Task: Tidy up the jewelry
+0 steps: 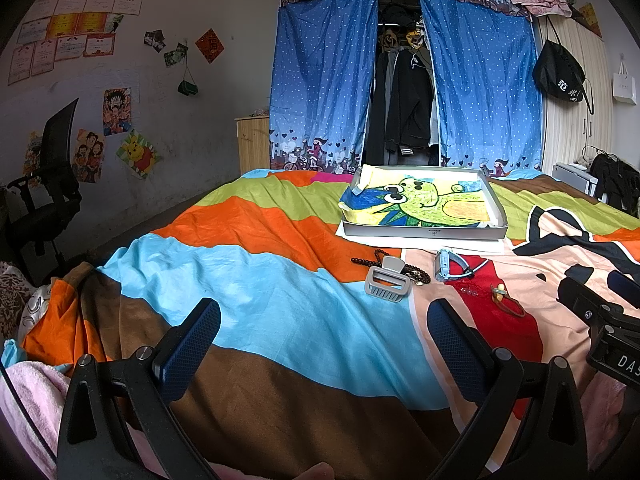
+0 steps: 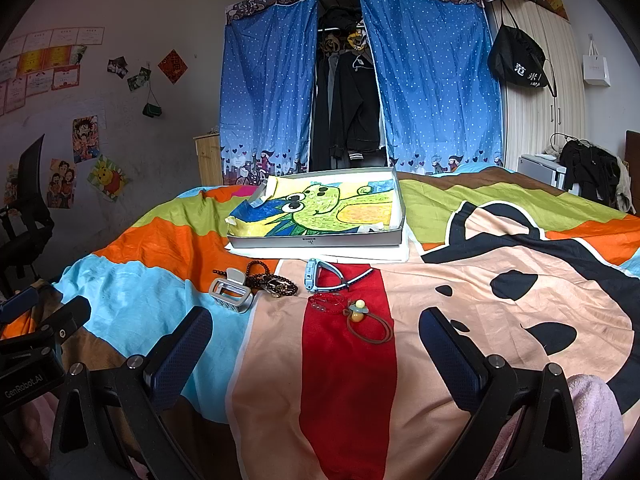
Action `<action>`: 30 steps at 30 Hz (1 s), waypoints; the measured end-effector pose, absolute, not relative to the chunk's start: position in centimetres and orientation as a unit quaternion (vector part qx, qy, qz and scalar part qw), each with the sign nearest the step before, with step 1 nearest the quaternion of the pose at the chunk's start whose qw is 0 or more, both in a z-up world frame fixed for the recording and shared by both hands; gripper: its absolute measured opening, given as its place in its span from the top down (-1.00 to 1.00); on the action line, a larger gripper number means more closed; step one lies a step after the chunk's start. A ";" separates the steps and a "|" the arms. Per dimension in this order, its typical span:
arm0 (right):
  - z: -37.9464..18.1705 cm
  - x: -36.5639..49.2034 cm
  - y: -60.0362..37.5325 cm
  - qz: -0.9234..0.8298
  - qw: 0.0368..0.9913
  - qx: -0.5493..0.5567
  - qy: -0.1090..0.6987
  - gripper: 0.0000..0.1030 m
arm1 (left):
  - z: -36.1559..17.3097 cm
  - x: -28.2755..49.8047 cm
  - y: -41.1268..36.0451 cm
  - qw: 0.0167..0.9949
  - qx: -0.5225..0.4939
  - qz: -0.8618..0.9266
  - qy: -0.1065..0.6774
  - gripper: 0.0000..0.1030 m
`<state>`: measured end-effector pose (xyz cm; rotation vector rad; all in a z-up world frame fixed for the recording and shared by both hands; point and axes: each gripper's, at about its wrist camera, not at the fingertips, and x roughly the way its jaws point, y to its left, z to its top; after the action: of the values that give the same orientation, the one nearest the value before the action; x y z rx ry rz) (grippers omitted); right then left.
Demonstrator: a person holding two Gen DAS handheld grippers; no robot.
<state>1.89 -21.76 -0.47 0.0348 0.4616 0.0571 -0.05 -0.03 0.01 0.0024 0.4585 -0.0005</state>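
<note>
On the colourful bedspread lie a grey hair claw clip [image 1: 387, 283] [image 2: 231, 291], a dark bead bracelet [image 1: 416, 271] [image 2: 272, 280], a light-blue watch [image 1: 450, 265] [image 2: 326, 275], a red bead string [image 2: 326, 303] and a brown hair tie with a yellow charm [image 2: 366, 322] [image 1: 506, 298]. A shallow grey box [image 1: 424, 233] [image 2: 316, 242] lined with a green cartoon drawing sits behind them. My left gripper [image 1: 324, 344] is open and empty, short of the clip. My right gripper [image 2: 316, 348] is open and empty, just short of the hair tie.
The bed's left edge drops to the floor, where a black office chair [image 1: 44, 196] stands. A blue curtained wardrobe [image 1: 404, 80] is behind the bed. A pink towel [image 2: 596, 420] lies at the near right. The right gripper's body shows in the left wrist view [image 1: 608, 320].
</note>
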 end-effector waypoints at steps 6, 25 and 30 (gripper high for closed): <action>-0.5 1.9 -21.8 0.028 0.973 0.017 0.229 -1.00 | 0.4 -0.5 0.1 0.974 0.001 -0.001 0.228 -0.97; -1.8 10.6 -26.6 0.088 0.917 0.094 0.377 -0.95 | -1.5 11.4 -0.5 0.918 -0.020 -0.113 0.379 -0.97; -4.3 15.5 -28.1 0.097 0.895 0.111 0.422 -0.40 | -3.1 15.9 -1.9 0.913 -0.006 -0.161 0.375 -0.96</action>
<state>15.52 -28.08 -4.35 0.2303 0.8750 0.2016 15.94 -1.95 -3.07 -0.0118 0.7720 -0.3307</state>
